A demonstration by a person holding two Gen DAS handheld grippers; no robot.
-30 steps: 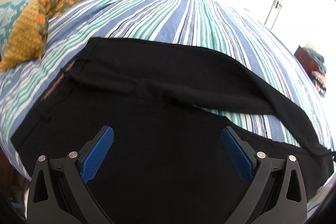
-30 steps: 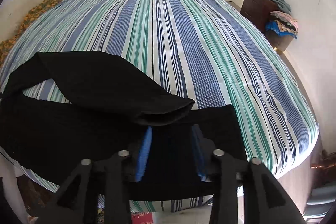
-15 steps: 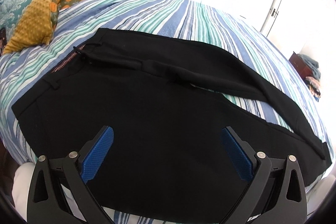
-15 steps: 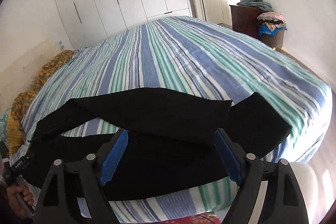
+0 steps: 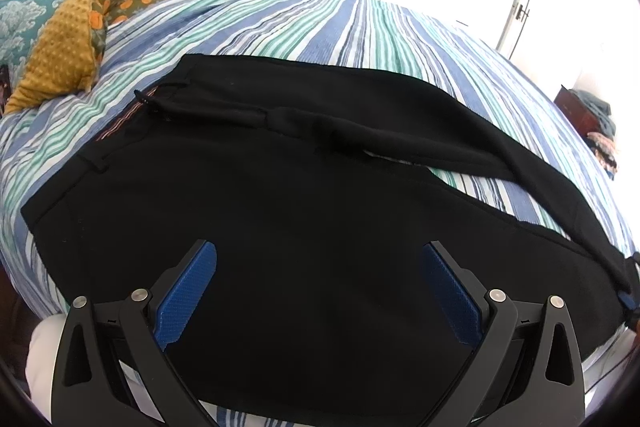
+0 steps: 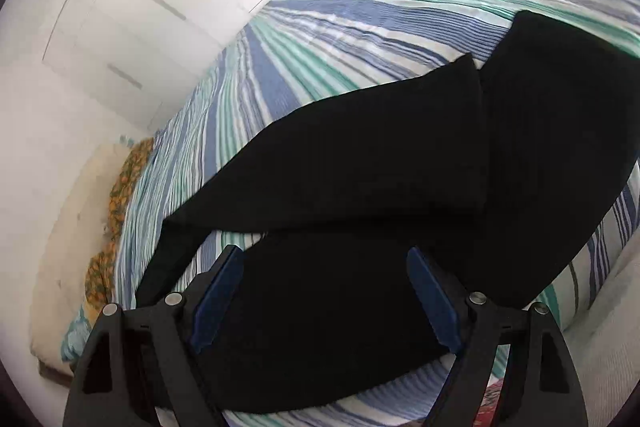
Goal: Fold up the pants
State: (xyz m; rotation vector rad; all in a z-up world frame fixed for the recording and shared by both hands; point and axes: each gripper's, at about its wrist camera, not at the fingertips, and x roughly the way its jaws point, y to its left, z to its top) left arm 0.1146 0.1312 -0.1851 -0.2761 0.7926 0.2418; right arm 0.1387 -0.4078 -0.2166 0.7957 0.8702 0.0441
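Lying across the near edge of the striped bed (image 5: 360, 27), the black pants (image 5: 304, 211) have one leg brought partway over the other, yet a wedge of bedspread shows between the two legs, so the lengthwise fold looks incomplete. The left gripper (image 5: 320, 291) hovers over the seat and waist end with its jaws spread wide and nothing between them; the right gripper (image 6: 324, 291) hangs above the leg end, its jaws also wide and empty, the view tilted as if the wrist is rolled. From here the main risk is a crooked fold: the upper leg's hem (image 6: 476, 131) sits short of and askew to the lower one, so folding now would lock in the mismatch. Dark cloth hides layers, so a pinch could catch only one. The fabric near the bed's edge could also slide off. No container is in play; a distant dresser (image 5: 580, 111) carries piled clothes.
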